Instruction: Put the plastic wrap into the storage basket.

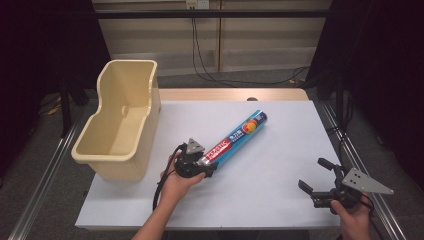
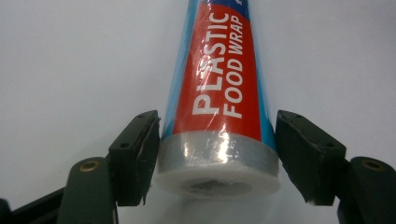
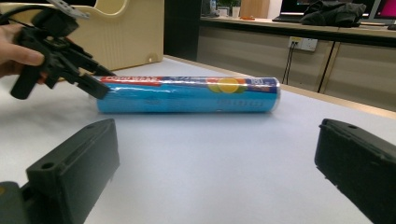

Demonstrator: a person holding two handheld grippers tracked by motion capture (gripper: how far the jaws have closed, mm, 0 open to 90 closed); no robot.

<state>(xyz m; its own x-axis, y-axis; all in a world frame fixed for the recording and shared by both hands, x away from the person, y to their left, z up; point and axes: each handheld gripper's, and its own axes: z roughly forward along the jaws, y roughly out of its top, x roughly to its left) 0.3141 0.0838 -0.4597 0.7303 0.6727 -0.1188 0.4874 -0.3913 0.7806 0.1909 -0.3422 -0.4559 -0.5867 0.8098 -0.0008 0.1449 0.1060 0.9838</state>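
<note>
High view: above near edge of table (image 1: 280, 200), facing forward and down, whole top visible. Left gripper view: very close, low, looking along roll (image 2: 219, 93) from its end. Right gripper view: low over table, level, facing roll (image 3: 187, 95) side-on, further off. All three share roll and table.

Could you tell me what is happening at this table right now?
A person holds a gripper in each hand. The left gripper is shut on the near end of a roll of plastic wrap, which lies on the white table. The right gripper waits open at the table's near right corner, holding nothing. A beige bin stands at the left, with nothing visible inside.
</note>
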